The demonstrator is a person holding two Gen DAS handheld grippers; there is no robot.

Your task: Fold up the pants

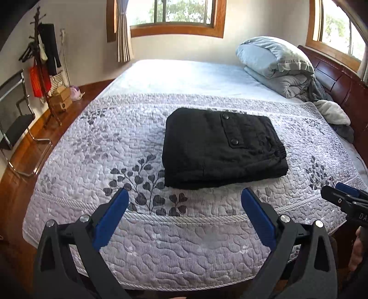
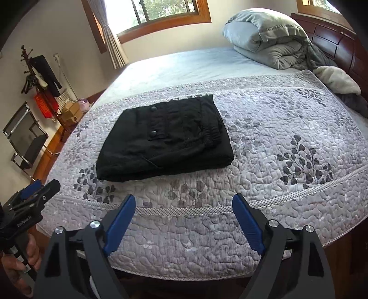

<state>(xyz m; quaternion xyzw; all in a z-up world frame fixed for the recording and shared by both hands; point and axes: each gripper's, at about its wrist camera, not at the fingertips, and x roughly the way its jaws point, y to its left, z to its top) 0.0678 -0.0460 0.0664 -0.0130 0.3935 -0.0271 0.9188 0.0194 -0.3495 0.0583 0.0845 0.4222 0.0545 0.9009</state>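
On the quilted bedspread (image 1: 161, 241), black pants (image 1: 220, 147) are seen folded; left gripper (image 1: 184, 200) and right gripper (image 2: 184, 204) are held wide, empty.

Left wrist view: looking forward and down over the near edge of the grey quilted leaf-print bedspread (image 1: 96, 147), folded black pants (image 1: 220, 147) a little right of centre. Right wrist view: same edge, further right, angled leftward, pants (image 2: 165, 140) left of centre. Shared by both: bedspread (image 2: 264, 142), pants, rolled grey duvet (image 1: 276, 66) (image 2: 264, 36), wood-framed window (image 1: 174, 16) (image 2: 161, 16).
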